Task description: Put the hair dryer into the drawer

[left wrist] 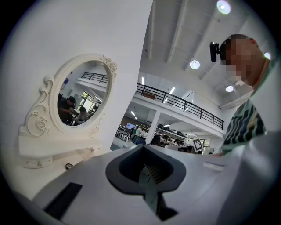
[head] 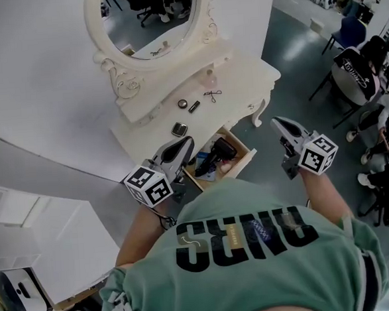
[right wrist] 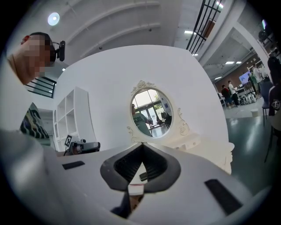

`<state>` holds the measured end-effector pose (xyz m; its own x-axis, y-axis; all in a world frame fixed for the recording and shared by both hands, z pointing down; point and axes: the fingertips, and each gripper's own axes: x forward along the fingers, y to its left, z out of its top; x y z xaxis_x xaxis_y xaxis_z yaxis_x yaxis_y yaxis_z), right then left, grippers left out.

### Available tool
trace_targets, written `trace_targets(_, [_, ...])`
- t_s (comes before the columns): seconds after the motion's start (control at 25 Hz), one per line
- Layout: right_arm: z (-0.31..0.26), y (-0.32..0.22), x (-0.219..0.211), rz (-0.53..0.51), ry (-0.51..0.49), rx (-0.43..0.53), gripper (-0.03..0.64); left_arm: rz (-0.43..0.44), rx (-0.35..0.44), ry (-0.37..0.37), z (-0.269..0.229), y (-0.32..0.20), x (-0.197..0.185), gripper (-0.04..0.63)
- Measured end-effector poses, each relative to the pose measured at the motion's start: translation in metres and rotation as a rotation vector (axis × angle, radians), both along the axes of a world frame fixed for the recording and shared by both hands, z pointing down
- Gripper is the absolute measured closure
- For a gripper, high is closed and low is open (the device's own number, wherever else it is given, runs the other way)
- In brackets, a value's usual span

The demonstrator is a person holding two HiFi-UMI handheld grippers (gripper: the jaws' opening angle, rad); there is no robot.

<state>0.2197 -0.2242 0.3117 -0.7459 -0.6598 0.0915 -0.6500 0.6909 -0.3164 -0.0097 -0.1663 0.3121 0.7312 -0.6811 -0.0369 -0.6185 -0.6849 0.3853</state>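
Black rigid-plastic hair dryer (head: 216, 155) lying in the open wooden drawer (head: 246, 158): likely light, stiff, smooth; grip its handle. Your left tool (head: 188, 142) and right tool (head: 276, 121) are closed, empty.

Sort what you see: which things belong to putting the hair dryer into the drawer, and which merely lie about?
For the job: hair dryer, already lying in the open drawer; left hand-held gripper and right hand-held gripper, both shut and empty.

Lying about, on the dressing table: round compact, dark tube, scissor-like tool, square case.
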Motion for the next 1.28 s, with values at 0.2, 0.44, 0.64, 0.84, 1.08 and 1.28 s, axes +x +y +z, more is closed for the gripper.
trace_targets(0.2, [0.004, 0.001, 0.0, 0.002, 0.0, -0.011, 0.623, -0.004, 0.0, 0.004, 0.0, 0.0, -0.003, 0.586])
trace_targets(0.44, [0.002, 0.007, -0.004, -0.013, 0.044, 0.017, 0.623, 0.004, 0.002, 0.005, 0.0, 0.002, -0.002, 0.586])
trace_targets(0.64, [0.004, 0.01, -0.003, -0.013, 0.059, 0.018, 0.623, 0.007, 0.005, 0.005, -0.001, 0.004, -0.002, 0.586])
trace_targets(0.84, [0.005, 0.013, -0.003, -0.016, 0.073, 0.02, 0.623, 0.004, 0.004, 0.007, 0.0, 0.006, -0.002, 0.586])
trace_targets(1.08, [0.005, 0.017, -0.007, -0.031, 0.08, 0.023, 0.623, 0.002, 0.004, 0.011, -0.001, 0.01, -0.003, 0.586])
trace_targets(1.28, [0.009, 0.018, -0.011, -0.046, 0.089, 0.032, 0.623, 0.001, 0.005, 0.009, 0.002, 0.01, -0.006, 0.586])
